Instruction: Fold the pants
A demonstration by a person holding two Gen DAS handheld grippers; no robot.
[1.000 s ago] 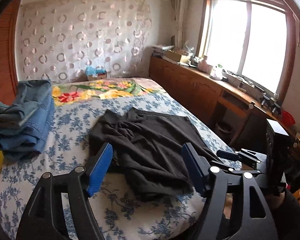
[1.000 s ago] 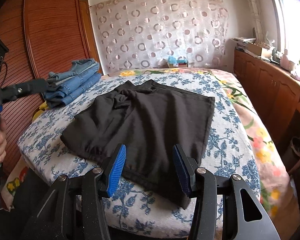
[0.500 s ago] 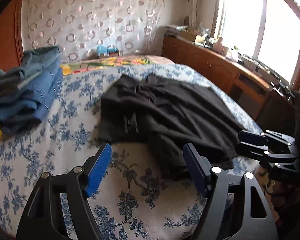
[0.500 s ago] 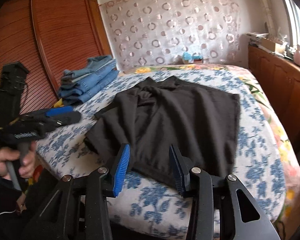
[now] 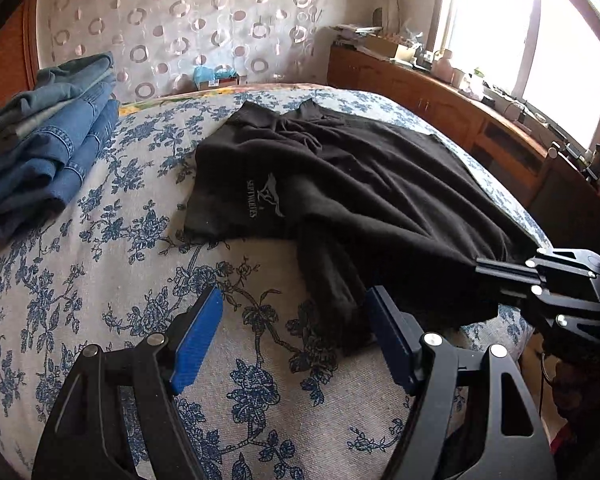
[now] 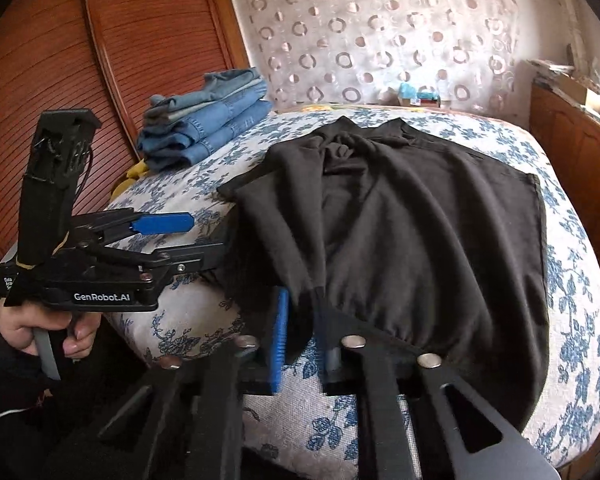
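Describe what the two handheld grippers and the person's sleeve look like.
Both the left gripper and the right gripper are black angular frames with silver bolts and blue-padded jaws. Seen from the right wrist, the left one bears white "GenRobot.AI" lettering, a grey trigger and a tall black block on top. The sleeve is black.

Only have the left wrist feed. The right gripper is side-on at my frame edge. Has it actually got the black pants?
Observer: Yes. In the right wrist view, the right gripper's jaws have just closed on the near hem of the black fabric pants. The cloth is pinched against the blue pad.
Operator: How does my left gripper look from over there?
Observer: The left gripper has its jaws open and holds nothing. Its lower finger reaches the pants' side edge, but I cannot tell if it touches.
Operator: Anything behind it I can't see?
Observer: A hand grips its handle, below the corner of the blue-flowered bed cover.
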